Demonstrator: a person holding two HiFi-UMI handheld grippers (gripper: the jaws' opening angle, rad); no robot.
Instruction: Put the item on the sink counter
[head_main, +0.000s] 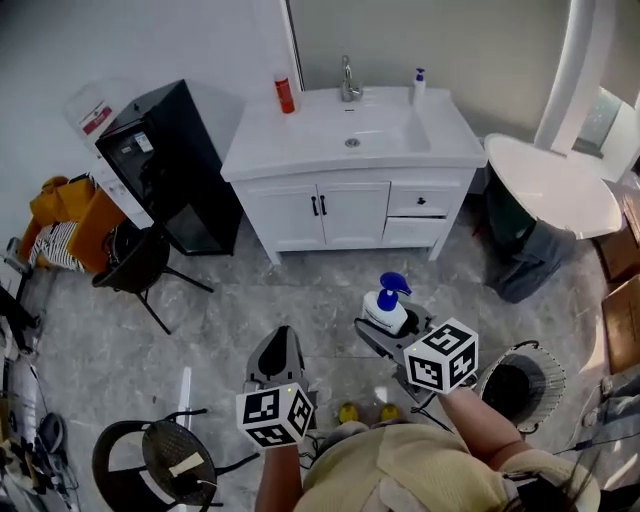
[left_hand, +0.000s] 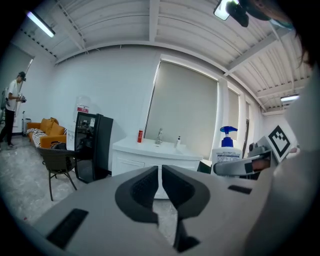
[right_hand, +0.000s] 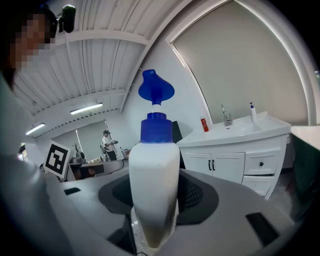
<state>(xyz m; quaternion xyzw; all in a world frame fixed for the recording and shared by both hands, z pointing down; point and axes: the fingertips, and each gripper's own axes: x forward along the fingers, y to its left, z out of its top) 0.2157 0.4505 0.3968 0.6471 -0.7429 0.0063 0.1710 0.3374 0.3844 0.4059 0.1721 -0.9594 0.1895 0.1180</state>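
Right gripper (head_main: 386, 327): clamped on the white pump bottle (right_hand: 154, 185), low on its body; bottle upright, blue pump head on top.
Left gripper (left_hand: 160, 186): pressed shut pad to pad, nothing between; pointed toward the sink counter (head_main: 280, 138) from well short of it.
Bottle, place: in the air over the floor, well in front of the sink counter, opposite the cabinet doors (head_main: 322, 214); not yet set down.
Counter top: red bottle (head_main: 285, 93) at the back left corner, faucet (head_main: 348, 80) behind the basin (head_main: 378, 127), small dispenser (head_main: 418, 85) at the back right; bare on the flat left of the basin and along the front edge.
Step in hand (judged): carry-in toward the sink counter.
Done well (judged): best held upright on approach; brought in above the counter's front edge, not level with it; lowered onto the flat left of the basin, clear of the red bottle; base seated flat before any easing of the grip.
Risk (judged): tall and gripped low, so likely to tip if released on the basin slope.
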